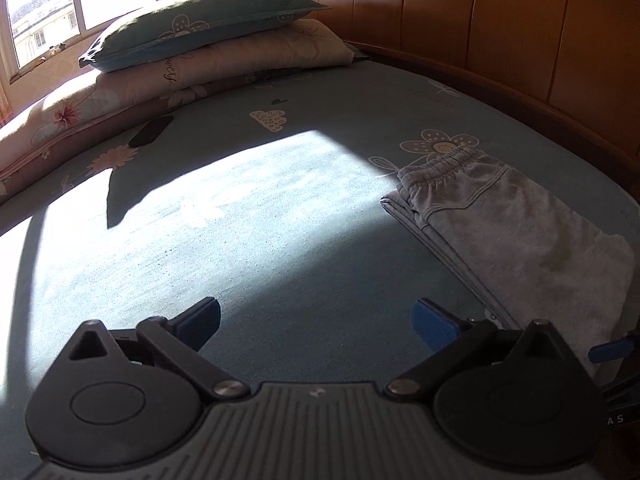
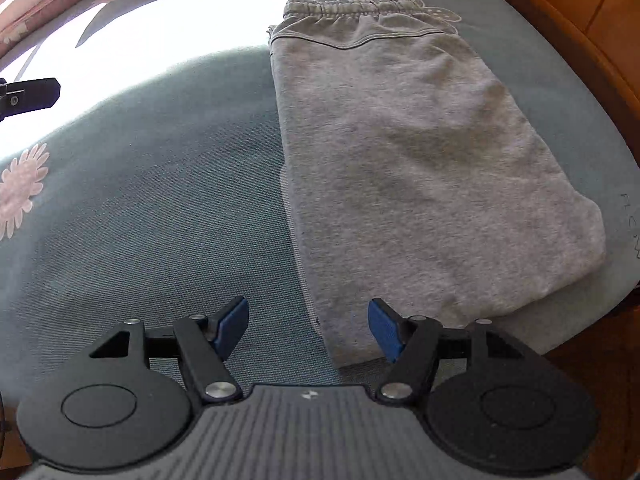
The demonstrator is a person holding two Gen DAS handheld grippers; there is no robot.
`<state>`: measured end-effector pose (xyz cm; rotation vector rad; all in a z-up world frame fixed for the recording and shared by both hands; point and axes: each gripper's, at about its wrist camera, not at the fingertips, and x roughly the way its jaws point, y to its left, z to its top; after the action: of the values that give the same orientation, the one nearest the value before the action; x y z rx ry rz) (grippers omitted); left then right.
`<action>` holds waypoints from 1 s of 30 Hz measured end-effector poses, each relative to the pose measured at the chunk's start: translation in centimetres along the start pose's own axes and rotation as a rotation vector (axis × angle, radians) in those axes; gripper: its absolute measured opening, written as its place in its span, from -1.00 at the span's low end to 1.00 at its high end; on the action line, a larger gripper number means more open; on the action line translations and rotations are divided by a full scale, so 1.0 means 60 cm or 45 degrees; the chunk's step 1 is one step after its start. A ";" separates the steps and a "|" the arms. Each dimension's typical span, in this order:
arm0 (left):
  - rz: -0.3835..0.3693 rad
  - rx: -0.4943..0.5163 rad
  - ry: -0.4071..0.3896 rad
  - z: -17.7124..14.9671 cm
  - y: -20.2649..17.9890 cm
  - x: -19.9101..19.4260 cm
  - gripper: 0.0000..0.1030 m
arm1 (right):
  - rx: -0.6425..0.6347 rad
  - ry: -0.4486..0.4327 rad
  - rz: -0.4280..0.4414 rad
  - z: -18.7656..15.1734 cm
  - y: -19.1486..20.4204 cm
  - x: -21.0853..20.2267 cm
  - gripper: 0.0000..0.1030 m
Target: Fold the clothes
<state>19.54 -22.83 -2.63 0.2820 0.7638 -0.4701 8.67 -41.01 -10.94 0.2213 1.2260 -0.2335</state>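
Observation:
A pair of grey sweatpants [image 1: 520,232] lies folded on the teal flowered bedsheet [image 1: 280,200], elastic waistband toward the headboard. My left gripper [image 1: 316,316] stands wide open over bare sheet, left of the pants, with nothing between its blue pads. In the right wrist view the sweatpants [image 2: 400,160] fill the middle and right. My right gripper [image 2: 308,316] is open above their near left corner, and the pads do not press on the cloth. A finger of the left gripper [image 2: 32,94] shows at the far left edge.
Two stacked pillows [image 1: 208,36] and a folded floral quilt [image 1: 60,120] lie at the bed's far left, below a window [image 1: 44,8]. A flat black object [image 1: 151,131] rests beside the quilt. The wooden headboard [image 1: 520,32] curves along the right. Sunlight falls across the sheet.

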 end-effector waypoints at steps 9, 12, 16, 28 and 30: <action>-0.024 0.046 0.051 0.008 -0.045 0.015 0.98 | 0.100 -0.090 -0.040 0.029 -0.100 -0.020 0.42; -0.020 0.050 0.061 0.009 -0.058 0.019 0.98 | 0.152 -0.104 -0.066 0.044 -0.155 -0.009 0.42; -0.023 0.065 0.070 0.010 -0.080 0.025 0.98 | 0.128 -0.129 0.068 0.042 -0.166 -0.010 0.42; -0.048 0.115 0.084 0.021 -0.130 0.037 0.98 | 0.013 -0.123 0.113 -0.009 -0.133 -0.034 0.42; -0.056 0.114 0.092 0.021 -0.137 0.040 0.98 | -0.019 -0.164 0.110 0.008 -0.137 -0.030 0.42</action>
<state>17.65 -31.15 -4.09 0.3677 0.8217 -0.5383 6.13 -48.90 -9.41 0.2420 1.0876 -0.1613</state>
